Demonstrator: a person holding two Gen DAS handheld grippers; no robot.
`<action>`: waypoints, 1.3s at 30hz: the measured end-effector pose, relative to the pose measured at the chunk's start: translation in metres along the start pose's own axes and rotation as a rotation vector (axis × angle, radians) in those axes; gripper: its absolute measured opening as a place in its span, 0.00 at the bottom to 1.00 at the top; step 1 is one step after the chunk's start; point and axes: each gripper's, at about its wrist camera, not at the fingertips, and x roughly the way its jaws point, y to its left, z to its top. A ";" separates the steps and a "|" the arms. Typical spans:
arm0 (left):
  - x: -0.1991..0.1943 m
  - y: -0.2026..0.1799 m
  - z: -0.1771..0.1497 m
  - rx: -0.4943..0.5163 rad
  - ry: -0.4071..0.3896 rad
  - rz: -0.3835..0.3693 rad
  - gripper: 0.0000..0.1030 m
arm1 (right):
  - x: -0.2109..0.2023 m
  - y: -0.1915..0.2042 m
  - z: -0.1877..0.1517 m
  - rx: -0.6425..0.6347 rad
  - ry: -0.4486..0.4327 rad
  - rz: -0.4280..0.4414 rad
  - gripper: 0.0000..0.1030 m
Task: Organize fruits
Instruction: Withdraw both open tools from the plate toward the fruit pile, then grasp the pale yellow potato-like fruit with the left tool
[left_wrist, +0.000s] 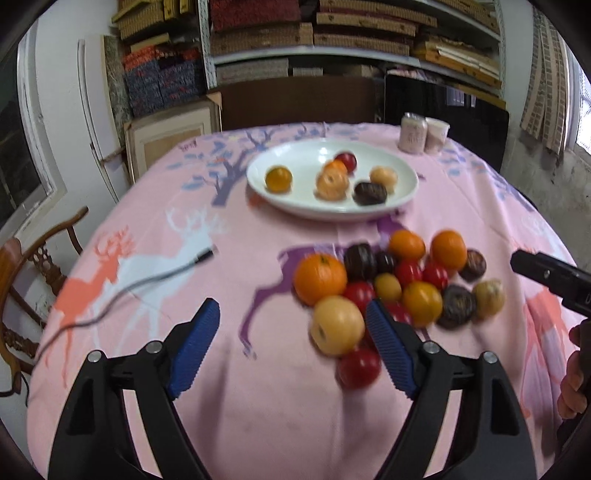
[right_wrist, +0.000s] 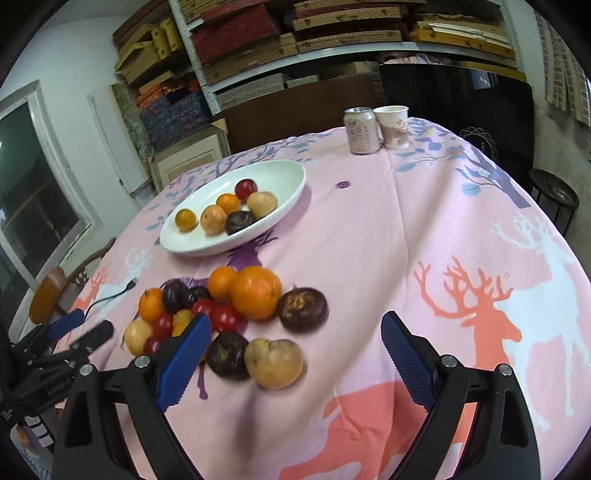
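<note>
Left gripper (left_wrist: 293, 328) spread wide, nothing between jaws, low centre of left wrist view; right blue pad (left_wrist: 388, 347) just beside a pale yellow fruit (left_wrist: 337, 325) & a red one (left_wrist: 359, 368), touching or not: can't tell. Fruit pile (left_wrist: 402, 284) sits right of centre in that view, mostly up & right of the gripper: big orange (left_wrist: 320, 278), dark purple ones, reds, small oranges. Plate (left_wrist: 306, 206) w/ six fruits upper centre, well apart from the pile. Can (left_wrist: 413, 133) & cup (left_wrist: 437, 133) upper right, cable (left_wrist: 122, 291) at left. Right gripper (right_wrist: 295, 354) also released, jaws wide, low centre of right wrist view; tan fruit (right_wrist: 274, 363) & a dark purple one (right_wrist: 227, 355) lie between the pads, nearer the left pad (right_wrist: 184, 362), not gripped. Rest of pile up-left of it; plate (right_wrist: 288, 205) further up-left. All on pink deer cloth (right_wrist: 369, 240).
</note>
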 end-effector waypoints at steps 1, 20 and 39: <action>0.001 -0.001 -0.002 0.003 0.004 0.001 0.77 | -0.001 0.002 -0.001 -0.010 -0.008 -0.008 0.91; 0.023 -0.012 -0.010 0.023 0.056 0.006 0.77 | -0.002 0.002 -0.002 -0.020 -0.011 0.019 0.95; 0.032 0.026 -0.014 -0.081 0.131 0.029 0.83 | -0.008 -0.007 0.001 0.011 -0.032 0.053 0.95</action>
